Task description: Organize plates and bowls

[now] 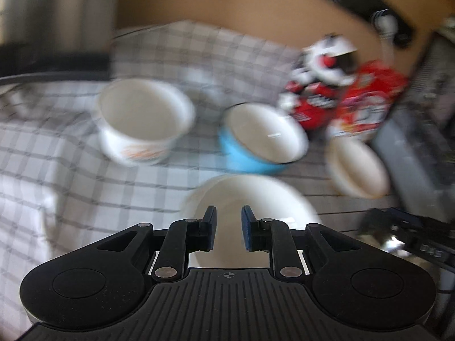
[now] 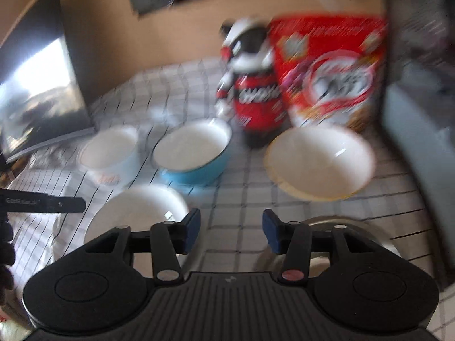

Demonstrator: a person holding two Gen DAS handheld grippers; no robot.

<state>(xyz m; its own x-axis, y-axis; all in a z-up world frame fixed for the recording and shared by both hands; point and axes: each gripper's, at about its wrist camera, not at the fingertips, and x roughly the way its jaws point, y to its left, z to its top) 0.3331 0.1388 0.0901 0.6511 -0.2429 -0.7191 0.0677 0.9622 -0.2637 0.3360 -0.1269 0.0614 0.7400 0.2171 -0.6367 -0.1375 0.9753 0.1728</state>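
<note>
Four bowls are sitting on the checked cloth [image 2: 241, 199]: white bowl [image 1: 250, 199] under your left gripper [image 1: 229, 227], printed bowl [image 2: 111, 153], blue bowl [image 2: 196, 153], wide bowl [image 2: 318, 162]. You are holding the left gripper nearly closed and empty, the right gripper [image 2: 230, 230] partly open and empty. You are likely choosing the next bowl; nesting needs a rim grip.

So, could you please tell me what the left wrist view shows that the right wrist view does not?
Only the left wrist view: the left gripper head-on, its tips close together, and pale vertical folds, perhaps a curtain, at top left.
Only the right wrist view: the right gripper with open, empty jaws, a metal rim beneath it, and a dark glossy screen at left.
Both: the checked cloth, plain white bowl, printed white bowl, blue bowl, cream-rimmed bowl, plush toy and red box.
</note>
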